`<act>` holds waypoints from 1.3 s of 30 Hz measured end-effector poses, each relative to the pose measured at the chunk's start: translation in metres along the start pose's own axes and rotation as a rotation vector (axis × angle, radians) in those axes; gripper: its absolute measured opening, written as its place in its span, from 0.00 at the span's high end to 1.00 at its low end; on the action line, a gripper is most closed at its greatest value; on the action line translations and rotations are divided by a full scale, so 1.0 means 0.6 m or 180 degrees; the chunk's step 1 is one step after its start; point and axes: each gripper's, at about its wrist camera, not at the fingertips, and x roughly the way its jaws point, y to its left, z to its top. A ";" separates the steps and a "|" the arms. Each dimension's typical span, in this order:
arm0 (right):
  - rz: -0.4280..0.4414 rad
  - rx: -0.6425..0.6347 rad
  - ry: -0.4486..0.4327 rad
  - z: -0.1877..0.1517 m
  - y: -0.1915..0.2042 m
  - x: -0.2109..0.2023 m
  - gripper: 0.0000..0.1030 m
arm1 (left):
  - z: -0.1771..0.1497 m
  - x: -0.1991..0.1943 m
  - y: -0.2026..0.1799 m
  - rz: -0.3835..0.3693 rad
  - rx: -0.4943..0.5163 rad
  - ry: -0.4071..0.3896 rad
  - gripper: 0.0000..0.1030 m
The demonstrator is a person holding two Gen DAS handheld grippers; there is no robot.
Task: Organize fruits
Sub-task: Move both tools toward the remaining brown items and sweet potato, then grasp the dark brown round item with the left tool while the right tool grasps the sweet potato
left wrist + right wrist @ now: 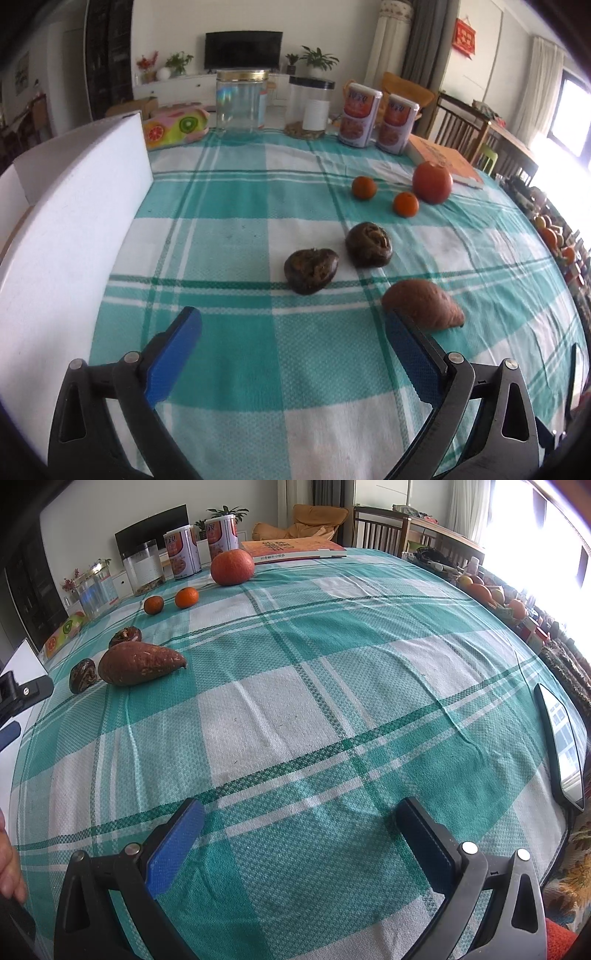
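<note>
Nearby, clear jar (242, 101) w/o contents.

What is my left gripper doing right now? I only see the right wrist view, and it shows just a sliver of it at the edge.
Observer: The left gripper is open over the tablecloth, with nothing between its fingers.
Operator: How close is it to the sweet potato?
Observer: In the left wrist view its right fingertip overlaps the near end of the sweet potato. I can't tell if they touch.
Operator: Anything on its left side?
Observer: A tall white box stands there, and its wall runs along the table's left side.
</note>
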 end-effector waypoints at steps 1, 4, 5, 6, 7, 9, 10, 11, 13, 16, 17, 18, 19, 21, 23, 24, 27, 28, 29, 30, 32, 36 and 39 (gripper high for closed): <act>0.0000 0.0000 0.0000 0.000 0.000 0.000 0.00 | 0.011 0.015 0.002 0.0021 -0.0043 0.0036 0.05; -0.0003 -0.0002 0.0001 0.000 0.000 0.000 0.00 | 0.036 0.053 0.007 0.0029 -0.0137 0.0115 0.08; -0.0005 -0.0003 0.0001 0.000 0.000 0.000 0.00 | 0.041 0.067 0.006 0.0048 -0.0126 0.0167 0.10; -0.0006 -0.0004 0.0001 0.000 0.000 0.000 0.00 | 0.043 0.079 0.006 0.0063 -0.0105 0.0223 0.12; -0.0005 -0.0003 0.0001 0.000 0.000 0.000 0.00 | 0.043 0.090 0.005 0.0063 -0.0077 0.0273 0.19; -0.0006 -0.0003 0.0002 0.000 0.000 0.000 0.00 | 0.039 0.104 0.001 0.0037 0.0010 0.0349 0.29; -0.0006 -0.0003 0.0002 0.001 0.000 0.000 0.00 | 0.037 0.104 -0.001 0.0061 0.0083 0.0307 0.37; -0.0006 -0.0003 0.0002 0.001 0.000 0.000 0.00 | 0.036 0.098 -0.003 0.0036 0.0139 0.0253 0.62; -0.0006 -0.0003 0.0003 0.001 0.000 0.000 0.00 | 0.034 0.087 -0.003 0.0034 0.0176 0.0250 0.61; -0.0007 -0.0004 0.0003 0.001 0.000 0.000 0.00 | 0.020 0.049 -0.003 -0.0003 0.0205 0.0234 0.61; -0.0005 -0.0003 0.0004 0.001 0.000 0.000 0.00 | 0.011 0.033 -0.004 -0.0021 0.0217 0.0257 0.61; -0.0005 -0.0003 0.0004 0.001 0.000 0.000 0.00 | -0.001 0.014 -0.004 -0.0065 0.0225 0.0286 0.61; -0.0006 -0.0004 0.0004 0.001 0.001 0.000 0.00 | -0.014 -0.003 -0.007 -0.0113 0.0246 0.0305 0.61; -0.0005 -0.0004 0.0005 0.001 0.001 0.000 0.00 | -0.047 -0.036 -0.016 -0.0168 0.0375 0.0336 0.61; -0.0003 -0.0004 0.0005 0.001 0.001 0.000 0.00 | -0.082 -0.062 -0.025 -0.0210 0.0548 0.0351 0.61; -0.0003 -0.0004 0.0005 0.001 0.001 0.000 0.00 | -0.099 -0.072 -0.029 -0.0203 0.0641 0.0356 0.61; -0.0007 -0.0005 0.0006 0.001 0.001 0.000 0.00 | -0.140 -0.086 -0.034 -0.0178 0.0842 0.0333 0.61; -0.0008 -0.0006 0.0006 0.001 0.001 0.000 0.00 | -0.148 -0.086 -0.034 -0.0168 0.0877 0.0311 0.59; -0.0009 -0.0006 0.0006 0.001 0.001 0.000 0.00 | -0.154 -0.084 -0.033 -0.0154 0.0892 0.0310 0.58; -0.0006 -0.0006 0.0007 0.001 0.001 0.000 0.00 | -0.158 -0.080 -0.030 -0.0146 0.0887 0.0312 0.56; -0.0006 -0.0007 0.0007 0.001 0.001 -0.001 0.00 | -0.161 -0.075 -0.026 -0.0139 0.0877 0.0293 0.27; -0.0007 -0.0006 0.0008 0.002 0.001 -0.001 0.00 | -0.162 -0.069 -0.019 -0.0026 0.0943 0.0183 0.16; -0.0008 -0.0008 0.0010 0.002 0.001 -0.001 0.00 | -0.161 -0.063 -0.014 -0.0076 0.0900 0.0231 0.11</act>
